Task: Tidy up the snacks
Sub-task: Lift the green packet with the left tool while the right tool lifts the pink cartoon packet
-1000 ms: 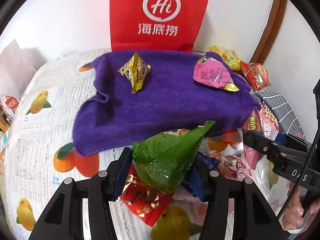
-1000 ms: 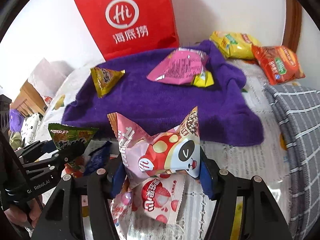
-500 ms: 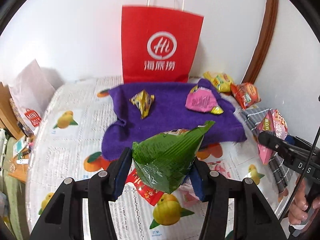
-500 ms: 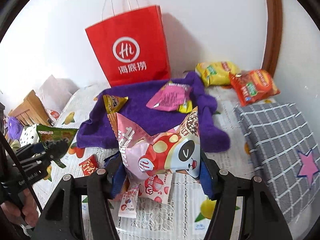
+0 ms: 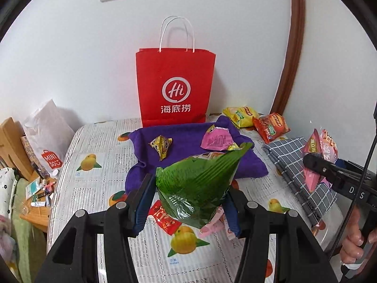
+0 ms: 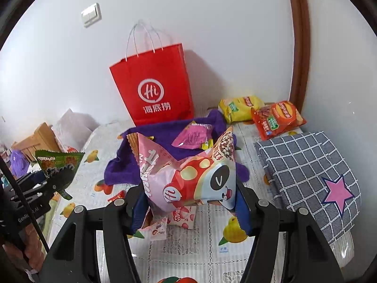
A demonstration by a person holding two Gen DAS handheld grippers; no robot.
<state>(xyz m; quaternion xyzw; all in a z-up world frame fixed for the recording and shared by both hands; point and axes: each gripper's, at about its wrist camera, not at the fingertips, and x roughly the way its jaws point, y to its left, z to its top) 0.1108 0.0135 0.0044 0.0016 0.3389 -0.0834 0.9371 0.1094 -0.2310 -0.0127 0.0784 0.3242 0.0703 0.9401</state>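
Our left gripper (image 5: 188,202) is clamped on a green snack packet (image 5: 198,188), both blue-padded fingers pressed against its sides, and we hold it raised above the table (image 5: 94,188), whose cloth is printed with fruit and newsprint. Our right gripper (image 6: 190,202) is closed the same way on a pink packet with a mushroom and a cartoon face (image 6: 188,176), also lifted clear of the table. From the left wrist we see the right gripper and its pink packet off at the right edge; from the right wrist the green packet (image 6: 59,162) shows at the left edge, so the two are well apart. Behind both lies a rumpled purple towel (image 5: 188,146) carrying a small yellow pyramid packet (image 5: 161,145) and a pink foil packet (image 5: 216,139). A red paper bag with white handles (image 5: 175,89) stands upright against the wall just behind the towel. To the right of the bag, near the corner, a yellow chip bag (image 5: 240,115) and an orange chip bag (image 5: 271,126) lie side by side. A grey checked cloth with a pink star (image 6: 313,167) covers the table's right end. Below the held packets a few small sachets rest on the table: a red one (image 5: 163,219) and strawberry-print ones (image 6: 182,217).
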